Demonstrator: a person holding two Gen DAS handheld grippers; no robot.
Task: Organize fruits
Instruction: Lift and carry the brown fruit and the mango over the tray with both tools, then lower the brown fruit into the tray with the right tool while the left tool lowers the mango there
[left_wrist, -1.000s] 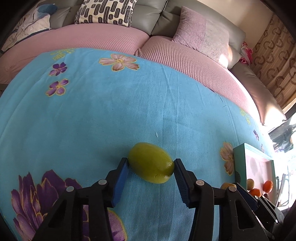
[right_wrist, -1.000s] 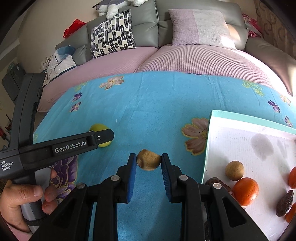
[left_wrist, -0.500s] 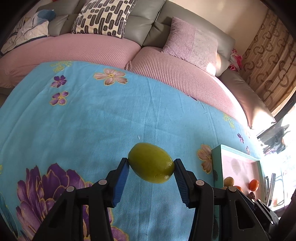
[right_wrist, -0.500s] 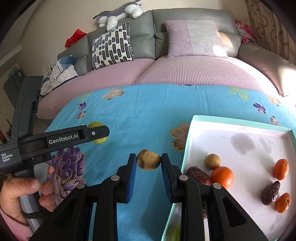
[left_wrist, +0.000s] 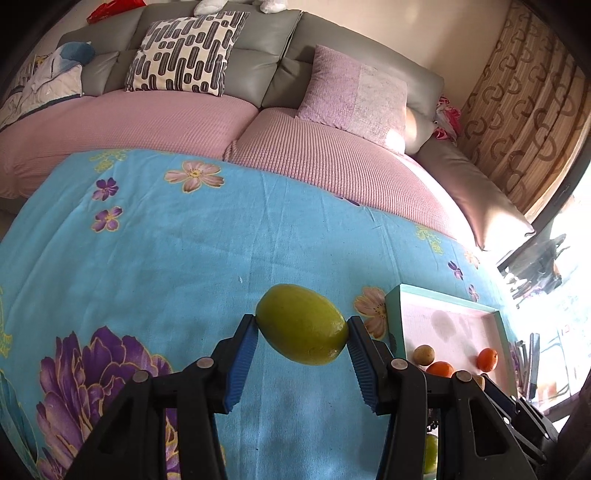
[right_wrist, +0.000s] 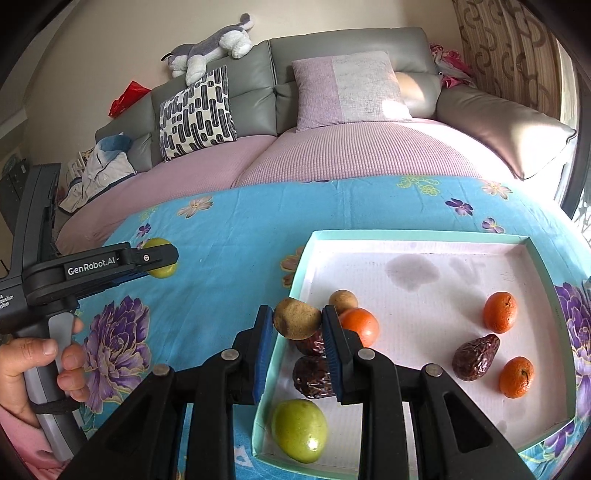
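Right now my right gripper (right_wrist: 297, 325) pinches a small brown fruit (right_wrist: 296, 318) above the near-left rim of the tray (right_wrist: 417, 236), where oranges, dates and a green fruit (right_wrist: 299, 430) already lie. Dropped early, I judge it could clip the rim and roll onto the blue cloth (left_wrist: 184, 258). My left gripper (left_wrist: 301, 328) squeezes the yellow-green fruit (left_wrist: 301, 324) by its ends, held clear of the cloth; that smooth oval could squirt out from the fingers if I swing quickly.

Grey sofa (right_wrist: 332, 74), pink covers, patterned curtain (left_wrist: 524, 110), sunlit window right, cream wall.
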